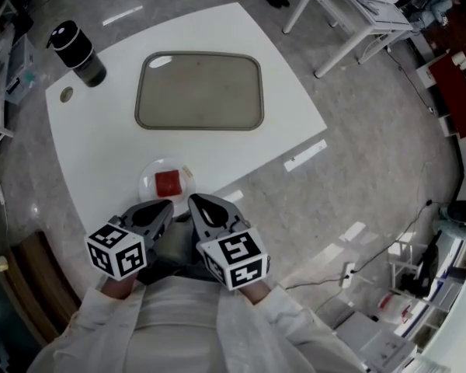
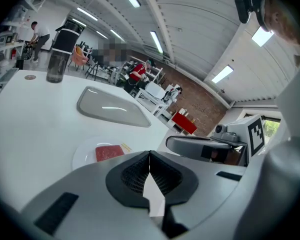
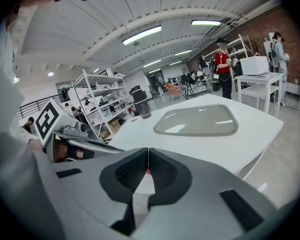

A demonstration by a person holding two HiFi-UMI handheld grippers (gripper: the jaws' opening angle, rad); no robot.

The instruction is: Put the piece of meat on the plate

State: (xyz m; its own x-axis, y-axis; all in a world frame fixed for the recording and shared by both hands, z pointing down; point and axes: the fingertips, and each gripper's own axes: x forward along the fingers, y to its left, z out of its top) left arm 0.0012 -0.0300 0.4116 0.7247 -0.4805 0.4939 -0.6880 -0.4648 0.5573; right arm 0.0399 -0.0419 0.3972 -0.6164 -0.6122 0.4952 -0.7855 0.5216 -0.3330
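A square red piece of meat (image 1: 168,183) lies on a small white plate (image 1: 149,176) near the table's front edge; the left gripper view shows the meat (image 2: 109,152) and plate (image 2: 83,154) just beyond the jaws. My left gripper (image 1: 168,205) hovers just in front of the plate, its jaws together with nothing between them (image 2: 149,156). My right gripper (image 1: 193,201) sits beside it to the right, also shut and empty (image 3: 148,154). Both are held close to the person's body.
A large grey tray (image 1: 199,92) rests on the middle of the white table (image 1: 101,146). A dark tumbler (image 1: 76,53) stands at the far left corner, with a small round disc (image 1: 66,94) near it. Other tables, shelves and people stand farther off in the room.
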